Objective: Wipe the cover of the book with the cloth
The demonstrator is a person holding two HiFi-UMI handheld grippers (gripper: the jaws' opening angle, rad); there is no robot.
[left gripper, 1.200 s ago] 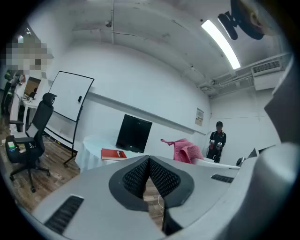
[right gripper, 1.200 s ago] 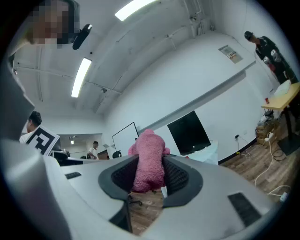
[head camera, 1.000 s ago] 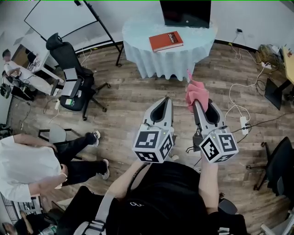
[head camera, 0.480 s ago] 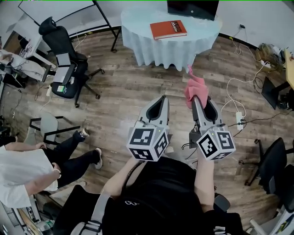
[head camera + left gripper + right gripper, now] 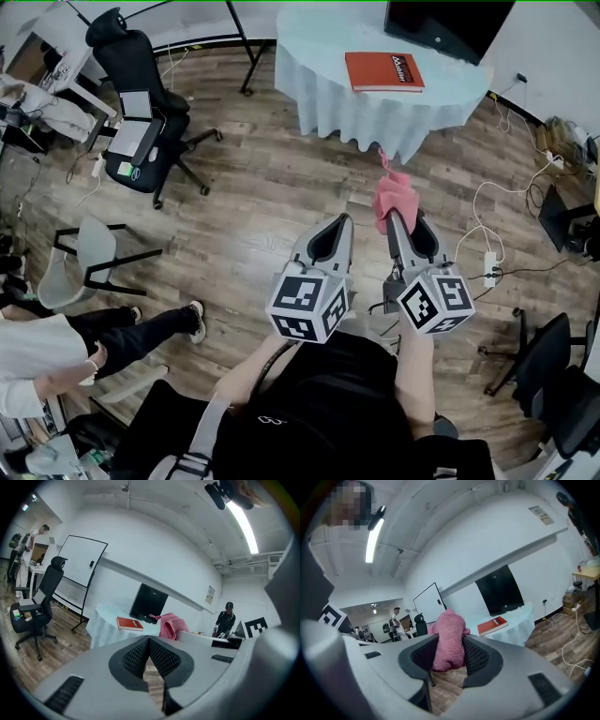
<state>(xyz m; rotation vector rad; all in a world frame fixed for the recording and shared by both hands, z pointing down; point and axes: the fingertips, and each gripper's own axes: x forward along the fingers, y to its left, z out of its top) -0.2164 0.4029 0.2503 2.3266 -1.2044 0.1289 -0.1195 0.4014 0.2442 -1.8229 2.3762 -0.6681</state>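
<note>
The book lies flat, red cover up, on the round table, near its front edge and just before the monitor. In the head view its long axis runs left to right, with the white title strip at its right end. The print is too small to read. The picture's top edge cuts off the table's far side and the monitor's top.

Both grippers hang over the wooden floor, apart from the table and pointing toward it. The right gripper is clamped on the pink cloth, which stands bunched out of the jaws with one tail toward the table. The cloth's lower part is hidden between the pads. The left gripper has its jaws pressed together on nothing.
</note>
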